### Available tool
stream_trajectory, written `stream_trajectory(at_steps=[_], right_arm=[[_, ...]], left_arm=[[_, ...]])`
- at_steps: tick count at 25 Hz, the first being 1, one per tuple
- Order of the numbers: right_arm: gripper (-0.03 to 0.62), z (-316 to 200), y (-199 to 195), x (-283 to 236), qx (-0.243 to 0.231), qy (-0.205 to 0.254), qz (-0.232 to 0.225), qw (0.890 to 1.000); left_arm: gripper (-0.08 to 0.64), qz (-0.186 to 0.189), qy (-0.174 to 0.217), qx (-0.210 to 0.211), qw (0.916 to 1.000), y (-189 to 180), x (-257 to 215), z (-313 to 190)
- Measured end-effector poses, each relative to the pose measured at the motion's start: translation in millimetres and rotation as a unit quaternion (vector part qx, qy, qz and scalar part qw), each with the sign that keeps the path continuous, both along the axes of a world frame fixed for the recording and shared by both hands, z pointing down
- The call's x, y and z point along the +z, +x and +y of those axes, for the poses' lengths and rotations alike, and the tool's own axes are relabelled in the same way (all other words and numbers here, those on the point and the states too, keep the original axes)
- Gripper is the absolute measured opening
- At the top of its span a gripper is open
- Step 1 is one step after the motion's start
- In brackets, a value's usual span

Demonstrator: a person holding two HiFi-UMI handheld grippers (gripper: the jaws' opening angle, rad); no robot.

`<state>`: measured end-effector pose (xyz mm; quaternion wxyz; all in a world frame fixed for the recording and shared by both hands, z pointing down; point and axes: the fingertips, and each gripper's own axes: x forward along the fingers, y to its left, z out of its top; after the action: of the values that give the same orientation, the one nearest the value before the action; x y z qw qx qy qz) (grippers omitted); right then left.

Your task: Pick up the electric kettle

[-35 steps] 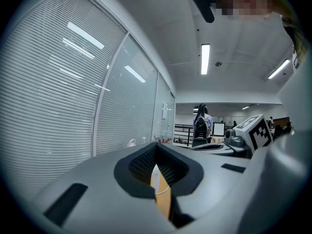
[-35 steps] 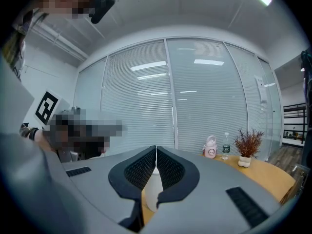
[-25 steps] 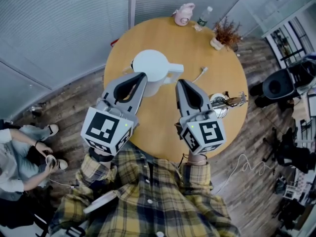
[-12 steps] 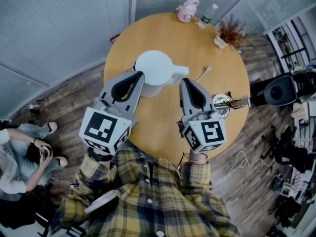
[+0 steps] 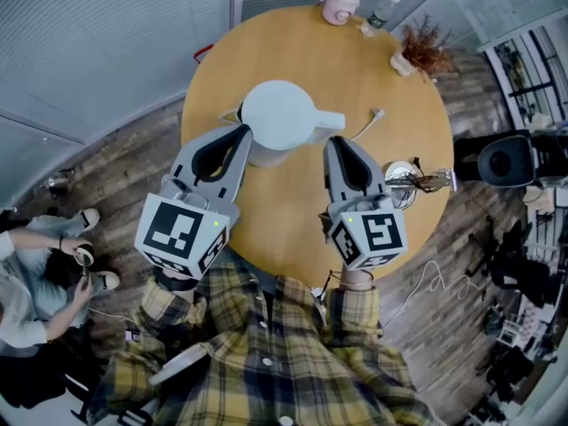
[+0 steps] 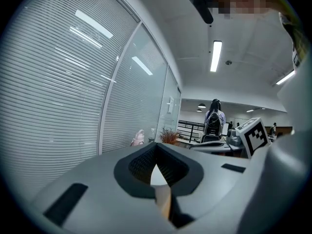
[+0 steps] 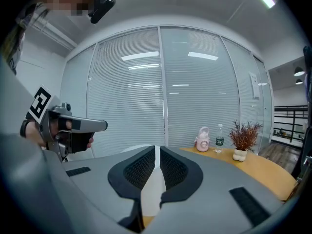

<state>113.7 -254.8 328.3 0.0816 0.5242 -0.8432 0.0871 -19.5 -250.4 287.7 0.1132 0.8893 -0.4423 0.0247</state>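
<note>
Near edge of the round wooden table (image 5: 284, 251): a person in a plaid shirt (image 5: 266, 371) stands against it with a gripper in each hand. Both grippers point low across the top.

On the left gripper (image 5: 245, 130), jaws pressed together at the tips, nothing between them. Its own view shows only a sliver of white and wood through the slot behind the tips. From above, the tip overlaps the left flank of the electric kettle (image 5: 282, 118). Contact or not, cannot tell.

On the right gripper (image 5: 335, 142), jaws likewise closed and empty. The tip sits just beside the stub (image 5: 330, 120) jutting from the kettle's right side, probably the handle. A narrow gap shows between them.

The kettle is white and upright. It stands on the table left of its middle, between the two gripper tips. Not lifted, and no jaw is on it.

Right edge: a small metal object (image 5: 404, 183), kind unclear. A white cable end (image 5: 371, 124) lies between it and the kettle.

Far edge: a pink jug (image 5: 342, 3), a water bottle (image 5: 384, 11) and a dry potted plant (image 5: 424, 51), well apart from the work.

Beyond the table: a slatted glass wall (image 5: 106, 51) and a seated person (image 5: 31, 282) off to the left.

Progress, my reading: the approach is about complete, the grasp not begun. Left to do: open a gripper, set it round the handle, close, raise. With both pairs closed, opening comes first.
</note>
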Motion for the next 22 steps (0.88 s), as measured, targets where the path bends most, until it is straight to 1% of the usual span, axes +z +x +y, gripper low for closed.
stream_trajectory(at_steps=[9,12,18,22], right_arm=[[0.042,-7.8,14.9,40.2,0.026,-0.032,-0.003,0.999],[0.106,-12.3,17.1,52.4,0.028,-0.042,-0.002,0.999],[0.16,-19.2,28.6,73.6,0.051,-0.058,0.007,0.997],[0.179,-29.7,28.8,90.6,0.06,-0.069,0.006,0.996]], left_arm=[[0.003,-0.005,-0.022,-0.018,0.9996,-15.3,26.0,-11.2],[0.003,-0.003,-0.03,-0.024,0.9993,-21.3,35.1,-16.8],[0.002,-0.004,-0.041,-0.028,0.9988,-26.4,46.8,-23.3],[0.003,-0.001,-0.048,-0.029,0.9984,-33.1,56.4,-29.3]])
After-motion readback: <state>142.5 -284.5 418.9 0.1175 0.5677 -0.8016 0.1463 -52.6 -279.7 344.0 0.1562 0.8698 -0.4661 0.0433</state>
